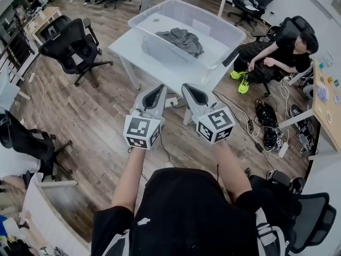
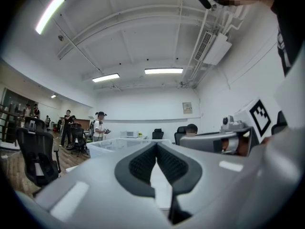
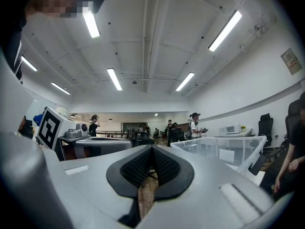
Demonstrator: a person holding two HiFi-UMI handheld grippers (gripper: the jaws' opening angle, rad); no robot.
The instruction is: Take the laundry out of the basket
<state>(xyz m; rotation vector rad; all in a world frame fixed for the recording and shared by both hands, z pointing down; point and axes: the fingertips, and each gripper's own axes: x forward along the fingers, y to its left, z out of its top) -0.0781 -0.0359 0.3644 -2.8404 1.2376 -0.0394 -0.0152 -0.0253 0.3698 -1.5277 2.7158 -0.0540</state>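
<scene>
L gripper (image 1: 155, 96) & R gripper (image 1: 194, 94) are side by side, both clenched tip-to-tip w/ nothing btwn the jaws. Grey laundry (image 1: 183, 39) lies in the clear basket (image 1: 154, 15) on a white table (image 1: 128, 49), at 12 o'clock from the grippers, well apart.

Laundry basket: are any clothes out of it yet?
Nothing is out yet. The grey laundry lies inside the clear basket on the white table. In hand: nothing; the left gripper and right gripper are both shut, empty, short of the table. Left: reaching in, grabbing, lifting out.
</scene>
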